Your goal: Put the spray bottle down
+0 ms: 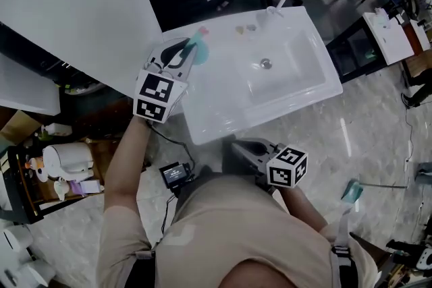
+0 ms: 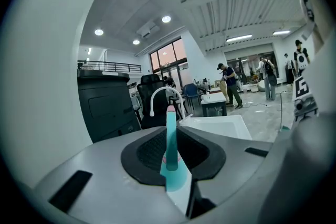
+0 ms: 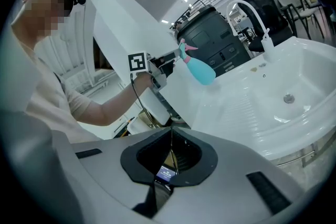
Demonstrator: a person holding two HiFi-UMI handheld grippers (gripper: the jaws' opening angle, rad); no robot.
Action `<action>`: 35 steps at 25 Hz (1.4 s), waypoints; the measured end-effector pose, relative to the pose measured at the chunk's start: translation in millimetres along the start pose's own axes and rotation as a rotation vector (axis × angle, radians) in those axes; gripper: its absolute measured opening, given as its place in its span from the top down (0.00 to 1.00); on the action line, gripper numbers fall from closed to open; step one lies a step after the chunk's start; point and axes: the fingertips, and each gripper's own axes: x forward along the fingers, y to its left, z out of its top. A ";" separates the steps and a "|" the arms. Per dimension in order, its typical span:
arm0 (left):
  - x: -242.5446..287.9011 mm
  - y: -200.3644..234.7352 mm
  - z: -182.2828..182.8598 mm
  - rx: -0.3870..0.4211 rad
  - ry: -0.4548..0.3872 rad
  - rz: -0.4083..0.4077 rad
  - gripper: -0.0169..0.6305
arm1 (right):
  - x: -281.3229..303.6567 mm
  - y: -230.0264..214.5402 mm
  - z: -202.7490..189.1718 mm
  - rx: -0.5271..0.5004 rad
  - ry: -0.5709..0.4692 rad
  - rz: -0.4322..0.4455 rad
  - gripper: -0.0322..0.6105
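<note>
Holding the teal spray bottle (image 1: 200,48) by its neck, your left claw (image 1: 181,54) is clamped on it, both pads pressed against the bottle. In the left gripper view the bottle (image 2: 171,149) runs straight out between the jaws, its pink tip pointing toward the white faucet (image 2: 160,93). In the right gripper view the bottle (image 3: 202,71) hangs tilted, base toward the basin, over the left part of the white sink counter (image 3: 247,107); it appears clear of the surface. In the head view it sits left of the basin (image 1: 287,74) and its drain (image 1: 266,63), near the counter's back edge. Your right claw (image 3: 170,157) is closed, jaws meeting in a thin seam with nothing between them. It is low, just outside the counter's near edge and close to your body (image 1: 246,148), well apart from the bottle.
</note>
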 end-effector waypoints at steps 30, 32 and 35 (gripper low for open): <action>103.9 39.8 -56.2 -0.028 0.228 0.051 0.88 | 1.5 -52.9 17.0 0.094 0.034 0.037 0.92; 105.2 38.4 -58.2 -0.040 0.226 0.043 0.88 | 1.6 -56.8 19.5 0.092 0.040 0.036 0.92; 105.9 34.9 -56.6 -0.046 0.217 0.041 0.88 | 2.5 -61.3 22.2 0.089 0.047 0.036 0.92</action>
